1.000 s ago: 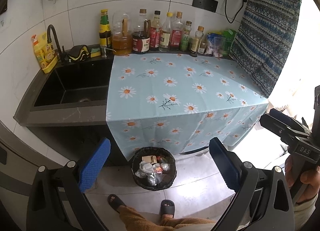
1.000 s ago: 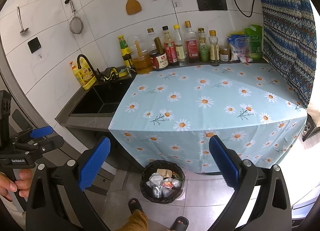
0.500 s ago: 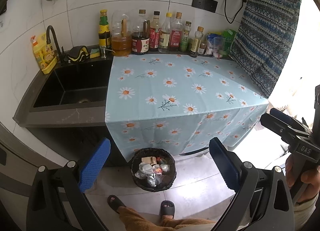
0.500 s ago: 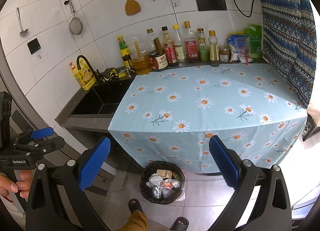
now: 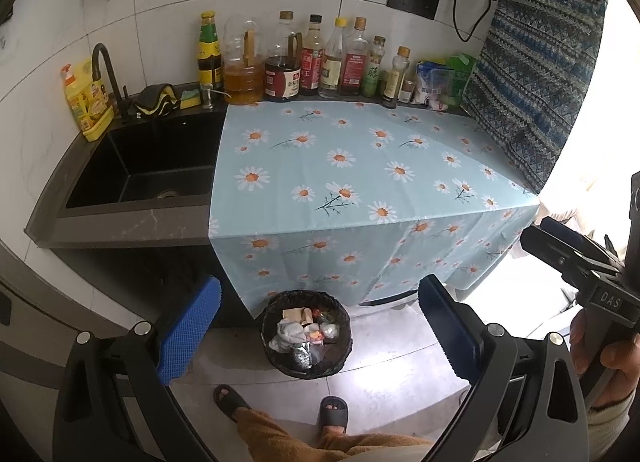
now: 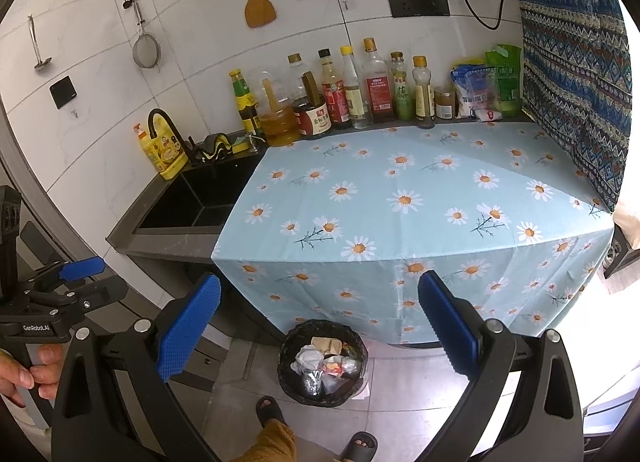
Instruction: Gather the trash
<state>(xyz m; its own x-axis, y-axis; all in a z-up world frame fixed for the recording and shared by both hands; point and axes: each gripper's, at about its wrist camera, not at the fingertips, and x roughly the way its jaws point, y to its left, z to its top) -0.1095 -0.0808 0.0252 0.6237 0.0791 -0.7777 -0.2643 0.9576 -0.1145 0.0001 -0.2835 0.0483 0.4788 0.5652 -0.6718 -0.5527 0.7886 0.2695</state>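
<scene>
A black mesh trash bin (image 5: 307, 366) stands on the floor below the counter's front edge, holding crumpled paper, foil and wrappers (image 5: 304, 336). It also shows in the right wrist view (image 6: 288, 376). My left gripper (image 5: 320, 336) is open and empty, held high above the floor in front of the counter. My right gripper (image 6: 320, 336) is open and empty at a similar height. Each gripper shows at the edge of the other's view. The daisy tablecloth (image 5: 360, 173) on the counter is bare.
A row of sauce bottles (image 5: 312, 61) and bags (image 5: 438, 81) lines the back wall. A black sink (image 5: 152, 165) with faucet and yellow dish soap (image 5: 84, 101) sits left. A patterned curtain (image 5: 536, 81) hangs right. Slippered feet (image 5: 280, 408) stand by the bin.
Both views have shifted very slightly; the grippers stay open and empty and nothing on the counter or in the bin has moved.
</scene>
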